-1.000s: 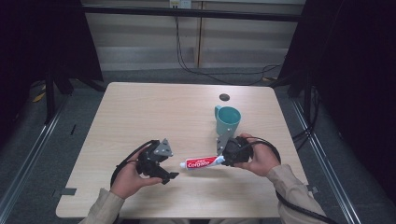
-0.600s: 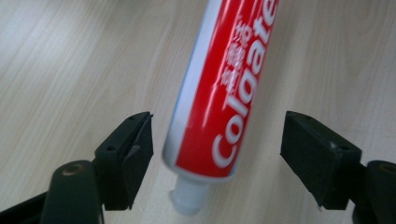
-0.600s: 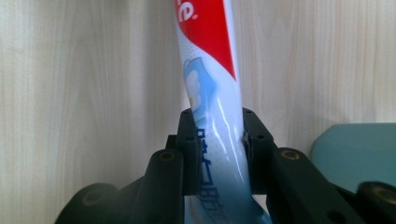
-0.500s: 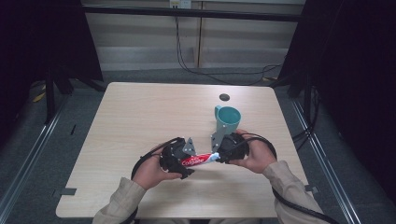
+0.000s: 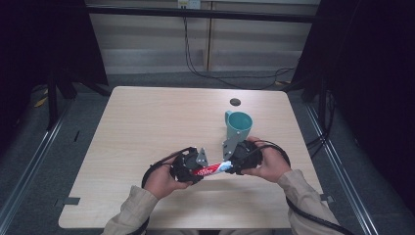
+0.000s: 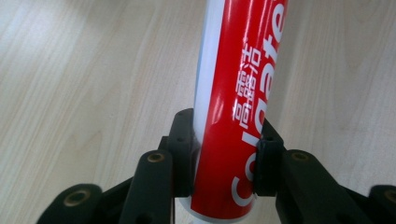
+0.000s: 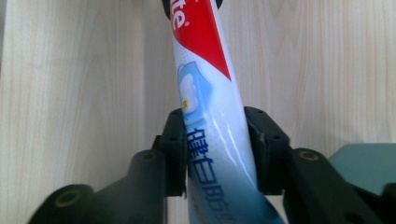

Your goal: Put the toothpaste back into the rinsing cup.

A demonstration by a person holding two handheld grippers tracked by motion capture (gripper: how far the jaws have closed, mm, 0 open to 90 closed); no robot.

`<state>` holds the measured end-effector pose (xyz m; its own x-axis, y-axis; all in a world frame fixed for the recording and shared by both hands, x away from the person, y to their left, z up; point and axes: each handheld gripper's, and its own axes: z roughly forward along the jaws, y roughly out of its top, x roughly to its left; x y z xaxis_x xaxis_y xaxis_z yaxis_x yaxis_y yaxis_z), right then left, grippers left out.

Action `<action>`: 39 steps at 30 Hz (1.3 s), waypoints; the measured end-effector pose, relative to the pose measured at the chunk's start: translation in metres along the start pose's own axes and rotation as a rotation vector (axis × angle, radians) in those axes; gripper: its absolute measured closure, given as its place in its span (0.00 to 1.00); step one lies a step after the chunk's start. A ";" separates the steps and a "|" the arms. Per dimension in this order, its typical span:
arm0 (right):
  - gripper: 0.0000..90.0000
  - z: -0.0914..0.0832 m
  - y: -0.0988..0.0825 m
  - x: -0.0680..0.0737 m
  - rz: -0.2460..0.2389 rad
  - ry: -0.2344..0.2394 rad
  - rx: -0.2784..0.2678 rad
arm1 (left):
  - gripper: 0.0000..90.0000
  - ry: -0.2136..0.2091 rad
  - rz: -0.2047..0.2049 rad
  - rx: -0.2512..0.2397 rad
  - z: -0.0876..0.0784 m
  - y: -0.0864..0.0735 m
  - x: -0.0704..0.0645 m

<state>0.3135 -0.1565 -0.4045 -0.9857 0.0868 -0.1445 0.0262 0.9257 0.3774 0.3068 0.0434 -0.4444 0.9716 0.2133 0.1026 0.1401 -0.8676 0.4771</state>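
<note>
A red and white toothpaste tube (image 5: 208,170) hangs just above the wooden table (image 5: 147,122), spanning both grippers. My left gripper (image 5: 198,169) has just been closing and is now shut on the red end; in the left gripper view both pads press the tube (image 6: 238,93) at my left gripper (image 6: 224,158). My right gripper (image 5: 227,165) holds the white and blue end. Its jaws have just been easing open, but in the right gripper view the pads still touch both sides of the tube (image 7: 210,93) at my right gripper (image 7: 215,149).
A teal mug (image 5: 239,125) stands upright just behind my right gripper, and its edge shows as the mug (image 7: 369,163) in the right gripper view. A small dark round object (image 5: 235,102) lies farther back. Metal rails run along both sides of the table.
My left hand moved right to the tube, and its jaws closed on the red end. The right hand stayed in place with the tube.
</note>
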 end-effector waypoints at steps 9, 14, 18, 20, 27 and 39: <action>0.28 -0.007 -0.011 0.001 0.069 -0.091 -0.127 | 0.79 0.012 -0.017 -0.042 -0.009 -0.001 0.001; 0.21 -0.015 -0.026 -0.003 0.124 -0.125 -0.190 | 0.80 0.014 -0.021 -0.037 -0.012 -0.002 0.002; 0.20 -0.023 -0.037 -0.007 0.169 -0.154 -0.224 | 0.80 0.017 -0.013 -0.025 -0.014 -0.007 0.005; 0.20 -0.030 -0.050 -0.011 0.215 -0.172 -0.254 | 0.80 0.018 -0.016 -0.026 -0.016 -0.010 0.006; 0.19 -0.032 -0.075 -0.014 0.295 -0.192 -0.302 | 0.80 0.027 -0.049 -0.050 -0.021 -0.015 0.011; 0.18 0.001 -0.092 -0.005 0.422 -0.147 -0.335 | 0.80 0.042 -0.106 -0.105 -0.025 -0.018 0.018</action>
<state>0.3161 -0.2415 -0.4392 -0.8667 0.4976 -0.0349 0.3359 0.6338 0.6967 0.3169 0.0740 -0.4295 0.9431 0.3220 0.0825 0.2186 -0.7878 0.5758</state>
